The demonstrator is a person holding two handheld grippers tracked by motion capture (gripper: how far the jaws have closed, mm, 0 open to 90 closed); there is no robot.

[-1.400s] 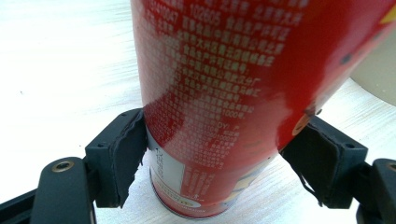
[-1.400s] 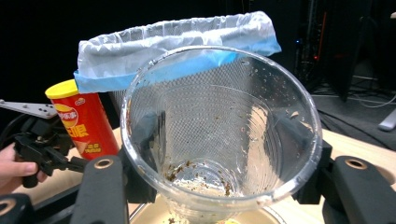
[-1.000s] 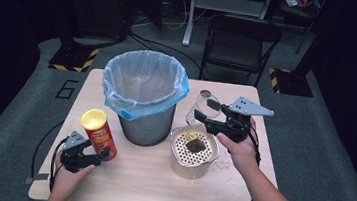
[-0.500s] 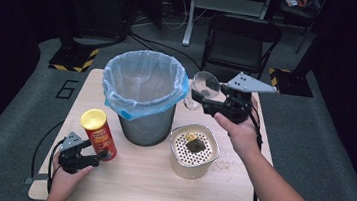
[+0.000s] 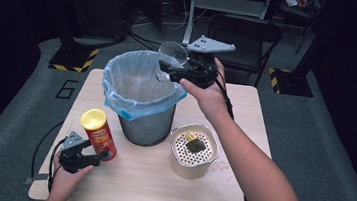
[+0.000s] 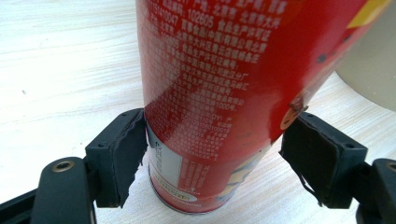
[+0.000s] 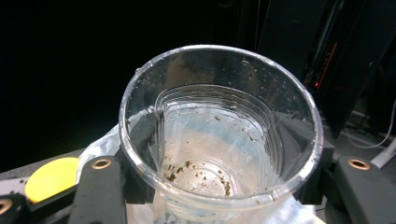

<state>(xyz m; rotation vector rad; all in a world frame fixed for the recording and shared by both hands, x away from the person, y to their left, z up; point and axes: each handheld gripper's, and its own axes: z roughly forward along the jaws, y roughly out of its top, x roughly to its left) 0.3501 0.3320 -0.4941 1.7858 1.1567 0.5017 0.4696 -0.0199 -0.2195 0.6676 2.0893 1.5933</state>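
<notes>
Sitting between the right gripper (image 5: 165,72) jaws: clear cup (image 5: 173,56), above bin (image 5: 140,84).

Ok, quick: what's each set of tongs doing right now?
Left tongs: around the red can, jaws at its sides, grip unclear.
Right tongs: closed on the clear plastic cup, above the bin.

Left claw (image 5: 91,155) low at near-left worktop edge, hand behind it, jaws spread, not clamped. Right arm stretched forward and raised; right claw (image 5: 169,72) level, pointing left, jaws closed, grey plate on top.
</notes>
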